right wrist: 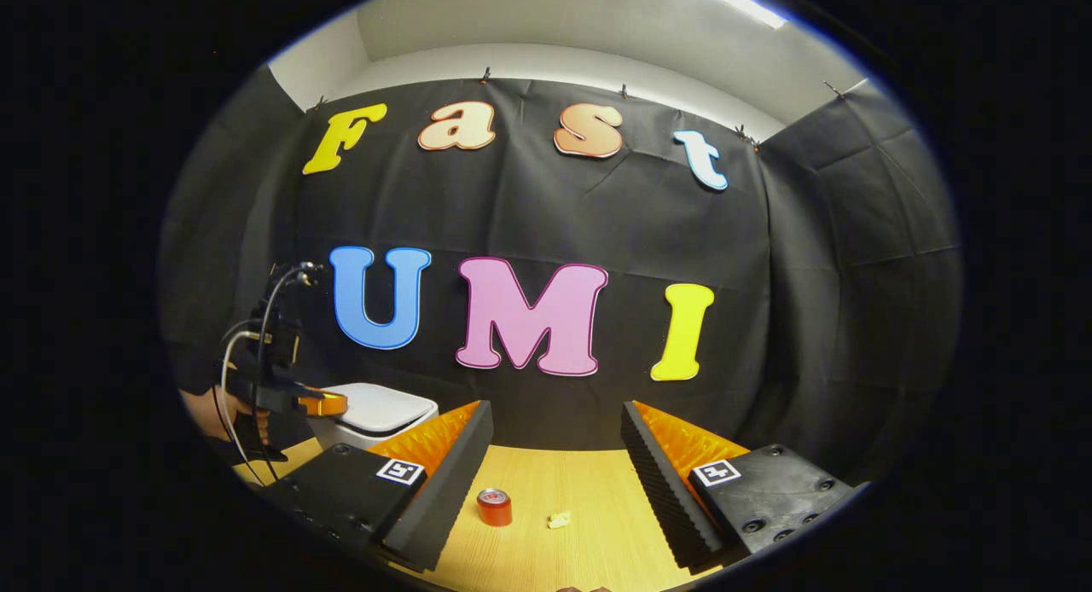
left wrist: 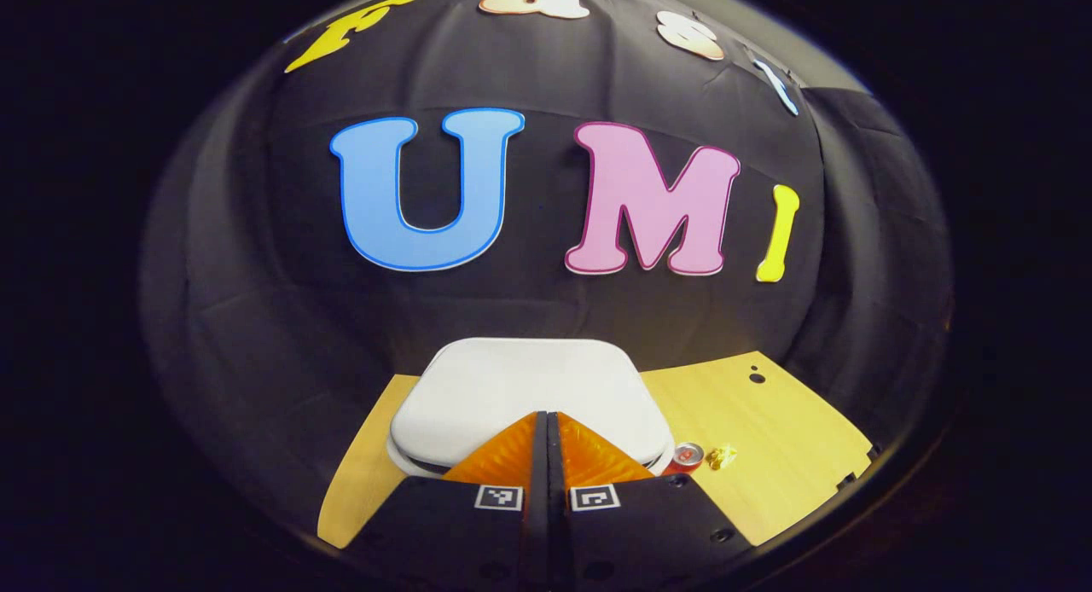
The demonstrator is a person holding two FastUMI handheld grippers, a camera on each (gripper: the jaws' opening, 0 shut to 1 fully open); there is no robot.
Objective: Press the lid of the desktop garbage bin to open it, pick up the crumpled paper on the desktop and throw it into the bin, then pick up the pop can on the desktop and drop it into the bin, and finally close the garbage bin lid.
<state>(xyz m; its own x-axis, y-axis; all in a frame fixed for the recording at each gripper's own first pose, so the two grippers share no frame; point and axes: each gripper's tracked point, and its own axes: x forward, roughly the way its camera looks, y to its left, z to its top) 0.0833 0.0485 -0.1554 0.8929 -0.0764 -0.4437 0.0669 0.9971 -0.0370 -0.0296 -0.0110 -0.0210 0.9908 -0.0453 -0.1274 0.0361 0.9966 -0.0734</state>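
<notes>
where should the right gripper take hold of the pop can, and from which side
Grip the pop can around its round side wall, coming down from above and behind it. It stands upright on the table, top rim up, apart from the crumpled paper, so the open right gripper has room for a finger on each side.

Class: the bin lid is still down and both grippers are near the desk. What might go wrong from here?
1. The shut left gripper is over the lid's near edge; pressing there may tip the bin.
2. The can stands beside the paper, so the open right gripper could knock the can over.
</notes>
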